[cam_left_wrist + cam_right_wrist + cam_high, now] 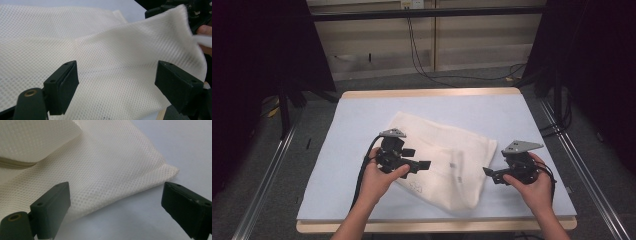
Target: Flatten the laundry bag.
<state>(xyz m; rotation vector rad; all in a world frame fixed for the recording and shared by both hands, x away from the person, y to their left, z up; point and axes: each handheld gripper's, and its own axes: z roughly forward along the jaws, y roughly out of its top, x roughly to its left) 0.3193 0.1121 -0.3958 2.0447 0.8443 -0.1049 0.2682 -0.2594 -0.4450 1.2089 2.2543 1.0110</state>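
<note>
While the white mesh bag (447, 160) is laid flat in the middle of the table (352, 130), the left gripper (424, 164) is held over its near left part with jaws wide apart and nothing pinched. At the bag's right edge, the right gripper (486, 172) is held open too, with nothing gripped.

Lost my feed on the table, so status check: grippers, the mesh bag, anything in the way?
Left gripper open over the white mesh bag, holding nothing. Right gripper open at the bag's right edge. Bag lies folded on the table. Nothing in the way.
</note>
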